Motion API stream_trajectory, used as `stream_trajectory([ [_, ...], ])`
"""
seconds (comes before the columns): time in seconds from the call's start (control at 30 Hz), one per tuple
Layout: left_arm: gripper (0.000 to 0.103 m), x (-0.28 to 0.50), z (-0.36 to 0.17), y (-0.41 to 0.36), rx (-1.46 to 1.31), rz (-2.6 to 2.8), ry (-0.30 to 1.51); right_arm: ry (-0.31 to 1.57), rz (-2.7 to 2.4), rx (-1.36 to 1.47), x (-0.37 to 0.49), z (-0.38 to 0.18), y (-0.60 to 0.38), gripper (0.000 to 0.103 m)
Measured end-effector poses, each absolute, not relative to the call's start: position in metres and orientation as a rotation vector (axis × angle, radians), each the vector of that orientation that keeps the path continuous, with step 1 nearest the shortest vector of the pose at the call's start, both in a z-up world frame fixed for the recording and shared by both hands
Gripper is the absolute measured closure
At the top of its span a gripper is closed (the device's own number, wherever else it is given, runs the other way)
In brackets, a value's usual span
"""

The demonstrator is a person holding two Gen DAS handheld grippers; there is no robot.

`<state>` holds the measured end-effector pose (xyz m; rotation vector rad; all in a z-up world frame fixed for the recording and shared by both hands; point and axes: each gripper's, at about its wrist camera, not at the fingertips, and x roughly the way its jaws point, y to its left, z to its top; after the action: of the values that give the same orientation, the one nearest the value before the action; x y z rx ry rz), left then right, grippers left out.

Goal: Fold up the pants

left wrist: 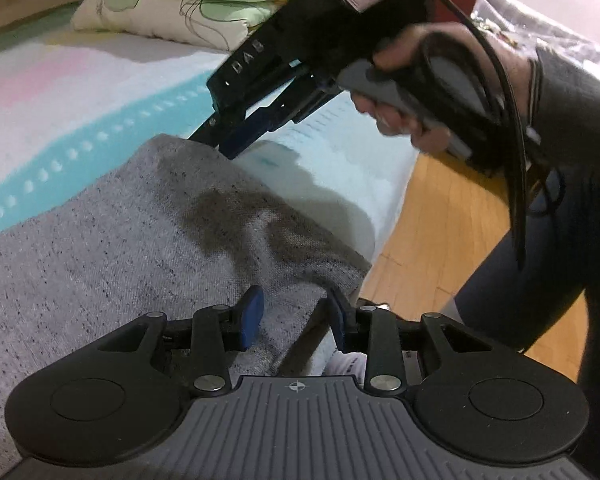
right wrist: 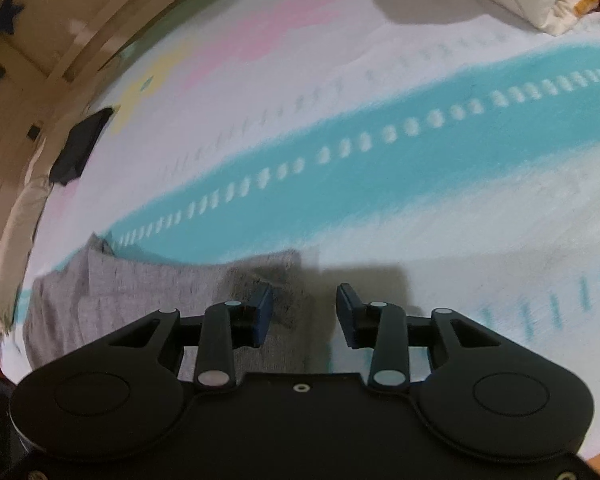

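Bed sheet [right wrist: 380, 168] fills both views. Grey pants [left wrist: 100, 240] lie folded lower left of the left-wrist view, at the bed edge. Left gripper [left wrist: 294, 316]: jaws part open, straddling pants fabric, no clamp. Right gripper [right wrist: 304, 312]: part open, empty, at the pants' corner.

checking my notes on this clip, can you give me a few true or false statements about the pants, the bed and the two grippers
1. The grey pants lie on a bed sheet with a teal stripe. True.
2. The right gripper is clamped on the pants. False: its jaws stand apart with nothing pinched between the pads; the cloth's edge lies under its left finger.
3. A folded quilt sits at the far end of the bed. True.
4. The left gripper hovers over bare wooden floor only. False: it is over the pants near the bed's edge.
5. The pants are black. False: they are speckled grey.
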<state>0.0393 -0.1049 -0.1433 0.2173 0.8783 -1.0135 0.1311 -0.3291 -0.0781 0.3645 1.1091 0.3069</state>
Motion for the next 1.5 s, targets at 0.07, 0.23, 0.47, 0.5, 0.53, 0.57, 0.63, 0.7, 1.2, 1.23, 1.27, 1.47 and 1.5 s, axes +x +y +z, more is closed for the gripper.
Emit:
stream_trajectory([
  [0.07,0.07,0.045,-0.146,-0.099,0.158,-1.013,0.901,1.096,0.321,0.314,0.129,-0.078,-0.323,0.056],
  [0.23,0.07,0.044,-0.147,-0.094,0.15,-1.019,0.9,1.084,0.35,0.287,0.129,-0.078,-0.318,0.079],
  [0.47,0.07,0.042,-0.147,-0.101,0.152,-1.017,0.894,1.036,0.268,0.307,0.134,-0.076,-0.32,0.098],
  [0.5,0.07,0.041,-0.148,-0.103,0.154,-1.017,0.893,1.033,0.244,0.317,0.137,-0.076,-0.323,0.099],
  [0.53,0.07,0.041,-0.149,-0.103,0.159,-1.016,0.89,1.026,0.225,0.335,0.14,-0.076,-0.327,0.099],
  [0.57,0.07,0.041,-0.149,-0.104,0.162,-1.016,0.889,1.012,0.208,0.336,0.143,-0.075,-0.33,0.099],
  [0.63,0.07,0.04,-0.149,-0.105,0.164,-1.014,0.888,0.986,0.176,0.342,0.145,-0.071,-0.338,0.099],
  [0.7,0.07,0.039,-0.146,-0.105,0.166,-1.012,0.883,0.982,0.183,0.389,0.145,-0.068,-0.346,0.099],
  [1.2,0.07,0.076,-0.144,-0.03,-0.04,-0.652,0.899,1.069,0.366,0.104,0.133,-0.072,-0.28,0.101],
  [1.23,0.07,0.077,-0.141,-0.029,-0.055,-0.65,0.908,1.085,0.354,0.142,0.134,-0.078,-0.284,0.101],
  [1.27,0.07,0.076,-0.138,-0.029,-0.068,-0.642,0.911,1.08,0.346,0.179,0.133,-0.079,-0.287,0.101],
  [1.47,0.069,0.058,-0.12,-0.012,-0.038,-0.548,0.767,0.946,0.337,0.081,0.122,-0.044,-0.268,0.084],
  [1.5,0.069,0.058,-0.12,-0.005,-0.054,-0.526,0.759,0.931,0.352,0.083,0.119,-0.04,-0.265,0.07],
])
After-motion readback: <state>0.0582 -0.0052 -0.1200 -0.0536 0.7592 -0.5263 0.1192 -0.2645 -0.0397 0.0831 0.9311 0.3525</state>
